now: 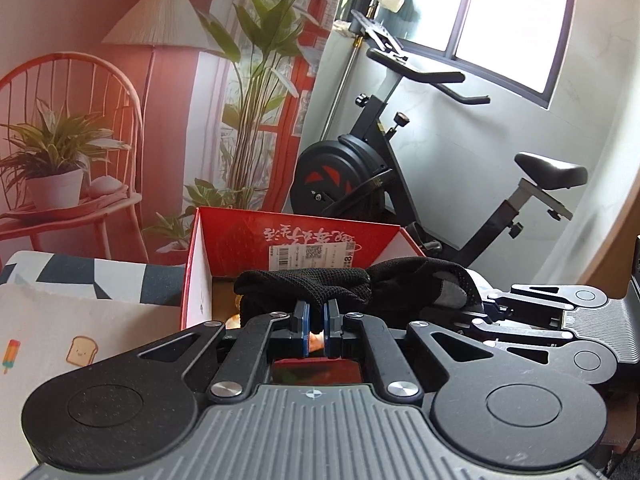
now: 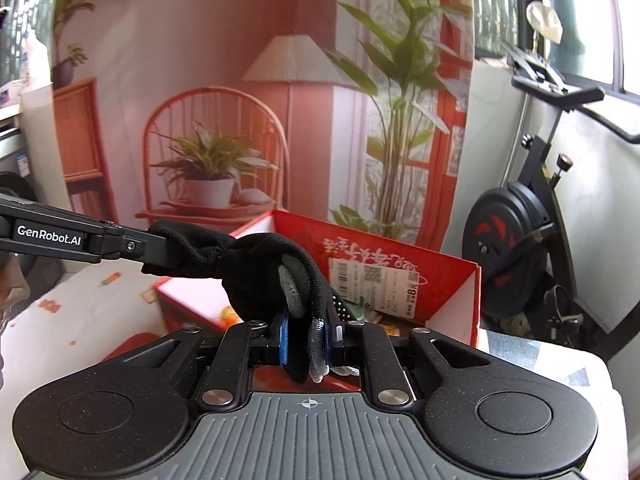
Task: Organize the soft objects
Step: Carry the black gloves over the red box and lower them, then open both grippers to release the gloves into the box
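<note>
A black glove (image 1: 320, 286) with grey patches hangs stretched between both grippers, just above the open red box (image 1: 240, 240). My left gripper (image 1: 316, 320) is shut on one end of the glove. My right gripper (image 2: 310, 336) is shut on the other, bunched end of the glove (image 2: 272, 276). In the right wrist view the left gripper's fingers (image 2: 132, 246) reach in from the left and pinch the glove. The red box (image 2: 400, 256) stands open on the table; something orange lies inside it.
The table carries a cloth (image 1: 60, 336) with small printed pictures and a black-and-white patterned cloth (image 1: 100, 276). A printed room backdrop (image 2: 220, 120) stands behind the box. An exercise bike (image 1: 400, 160) stands to the right by the window.
</note>
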A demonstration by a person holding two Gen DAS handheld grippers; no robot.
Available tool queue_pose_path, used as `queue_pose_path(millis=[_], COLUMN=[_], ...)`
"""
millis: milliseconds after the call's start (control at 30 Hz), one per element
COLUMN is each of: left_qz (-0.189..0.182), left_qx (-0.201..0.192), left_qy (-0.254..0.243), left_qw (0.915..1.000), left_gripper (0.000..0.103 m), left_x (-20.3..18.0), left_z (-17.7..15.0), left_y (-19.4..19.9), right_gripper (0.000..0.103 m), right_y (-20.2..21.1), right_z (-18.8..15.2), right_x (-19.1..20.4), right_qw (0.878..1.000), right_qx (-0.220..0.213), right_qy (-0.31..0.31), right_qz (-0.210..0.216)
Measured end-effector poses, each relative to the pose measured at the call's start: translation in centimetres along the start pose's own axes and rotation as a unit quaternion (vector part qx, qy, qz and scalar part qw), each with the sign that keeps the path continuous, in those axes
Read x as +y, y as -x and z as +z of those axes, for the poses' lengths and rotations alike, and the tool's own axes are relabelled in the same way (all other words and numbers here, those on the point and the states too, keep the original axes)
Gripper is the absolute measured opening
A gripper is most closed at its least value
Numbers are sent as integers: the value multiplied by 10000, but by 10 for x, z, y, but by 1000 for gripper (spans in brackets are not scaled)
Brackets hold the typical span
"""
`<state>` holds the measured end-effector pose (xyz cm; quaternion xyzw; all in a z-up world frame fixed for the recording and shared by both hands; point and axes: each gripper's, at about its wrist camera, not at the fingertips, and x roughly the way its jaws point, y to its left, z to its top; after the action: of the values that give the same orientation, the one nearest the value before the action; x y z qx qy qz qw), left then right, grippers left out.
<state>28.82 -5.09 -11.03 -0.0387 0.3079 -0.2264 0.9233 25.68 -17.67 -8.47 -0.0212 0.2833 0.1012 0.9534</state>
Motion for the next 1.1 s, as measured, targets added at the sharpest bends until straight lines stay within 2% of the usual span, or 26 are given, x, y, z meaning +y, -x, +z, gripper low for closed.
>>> queue_pose_path(millis=[233,467,567,600,700,767,800,1100], left_qz=[119,170,172,181,269,289,278,392], left_qx=[317,708,766,773,745,781,764,543], left_qy=[176,321,283,257,200,225,242,182], left_qw=[9993,9968,9965,9965,9967,9963,9964,9976], left_gripper=[7,7,8,8,12,24,25,26], left_x=[16,37,39,39,39,41,42,40], left_z=[14,13,14,14,16,18,19,30], left_y=[-55,-96,-106,-109,-114,-116,-115,-84], right_gripper=[14,15,19,23,28,33,36,36], right_y=[-62,-113,-127,-131,-136,-136,-135,-104], right_z=[10,11,8,7,5,5,5,9], right_x=[-25,-39,-40,-40,-41,-43,-46,-53], right_qw=[9988,9938,9909,9900,9889,9888,9888,9891], right_qx=[443,989,1199,1249,1264,1189,1156,992], right_qy=[-204,-504,-583,-592,-586,-564,-575,-648], right_qz=[-43,-32,-188,-267,-522,-697,-755,-870])
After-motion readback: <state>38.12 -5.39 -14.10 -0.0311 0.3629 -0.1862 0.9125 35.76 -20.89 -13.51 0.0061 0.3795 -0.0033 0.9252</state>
